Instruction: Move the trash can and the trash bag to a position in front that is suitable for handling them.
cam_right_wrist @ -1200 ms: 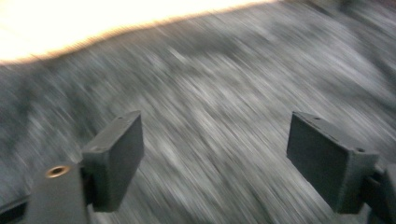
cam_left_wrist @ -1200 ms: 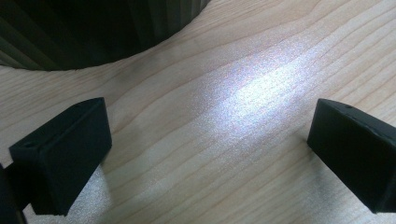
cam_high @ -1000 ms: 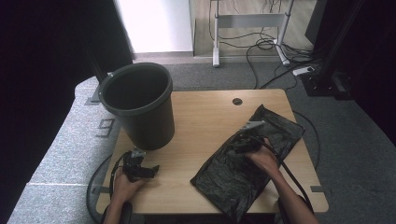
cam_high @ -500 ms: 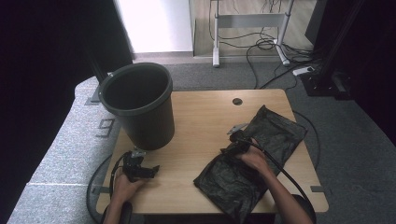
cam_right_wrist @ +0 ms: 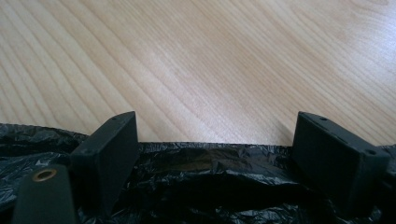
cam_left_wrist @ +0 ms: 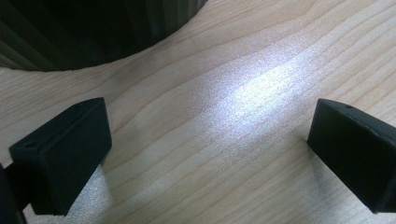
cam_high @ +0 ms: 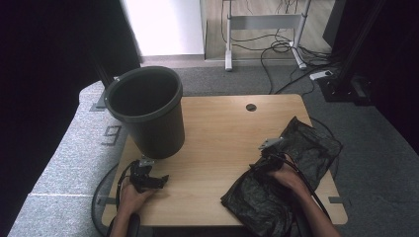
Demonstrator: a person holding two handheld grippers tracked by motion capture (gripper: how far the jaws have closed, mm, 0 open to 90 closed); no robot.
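Observation:
A crumpled black plastic bag point(cam_high: 296, 168) lies on the right side of the wooden table point(cam_high: 222, 128). My right gripper point(cam_high: 261, 165) sits low at the bag's left edge. In the right gripper view the right gripper point(cam_right_wrist: 217, 135) is open, and the bag's edge point(cam_right_wrist: 210, 186) lies between and under the jaws, with bare wood ahead. A tall black bin point(cam_high: 146, 111) stands at the table's left. My left gripper point(cam_high: 157, 178) rests near the front left, just in front of the bin. The left gripper point(cam_left_wrist: 210, 126) has its jaws wide apart over bare wood, with the bin's base point(cam_left_wrist: 93, 32) close ahead.
The floor around the table is grey carpet. A white desk frame point(cam_high: 267, 29) and loose cables point(cam_high: 296, 59) stand behind the table. There is a small round hole point(cam_high: 251, 107) near the table's far edge. Open wood lies between the bin and the bag.
My right gripper has come nearer to the person and lower, onto the bag's left edge. The bag has shifted slightly under it. The left gripper has stayed where it was.

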